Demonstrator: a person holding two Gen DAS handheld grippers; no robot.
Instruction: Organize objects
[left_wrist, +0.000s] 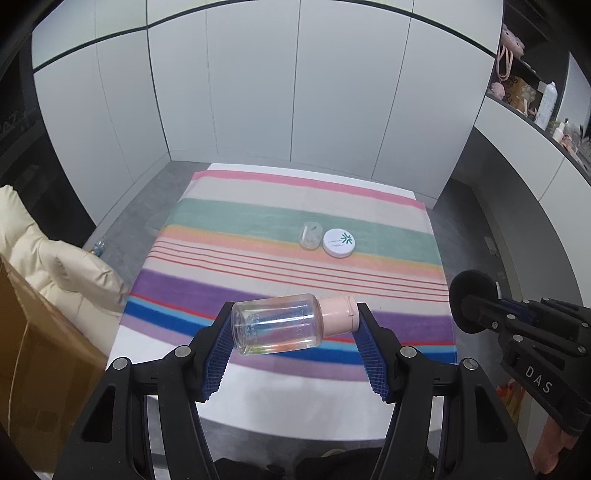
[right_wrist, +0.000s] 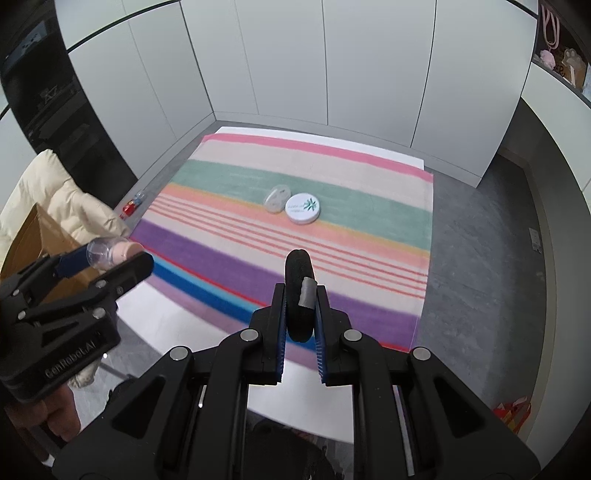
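Crosswise between the left gripper's (left_wrist: 295, 325) jaws a clear bottle (left_wrist: 280, 325) is held; a black puff (right_wrist: 300, 295) is pinched in the right gripper (right_wrist: 300, 317). Both are best carried level toward the white jar (right_wrist: 303, 208) on the striped desk (right_wrist: 388, 236).

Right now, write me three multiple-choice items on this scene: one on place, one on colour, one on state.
1. Where does the round white tin with a green emblem lie?
A. on the green stripe of the striped blanket
B. on the floor
C. in the cardboard box

2. What colour is the cap of the clear plastic bottle?
A. blue
B. pale pink
C. black

3. How is the right gripper?
A. open and empty
B. shut on the bottle
C. shut on a black round foam puff

Answers: 1 A, it rests there beside a small clear case; 2 B, pink cap against the left gripper finger; 3 C, both pads press it.
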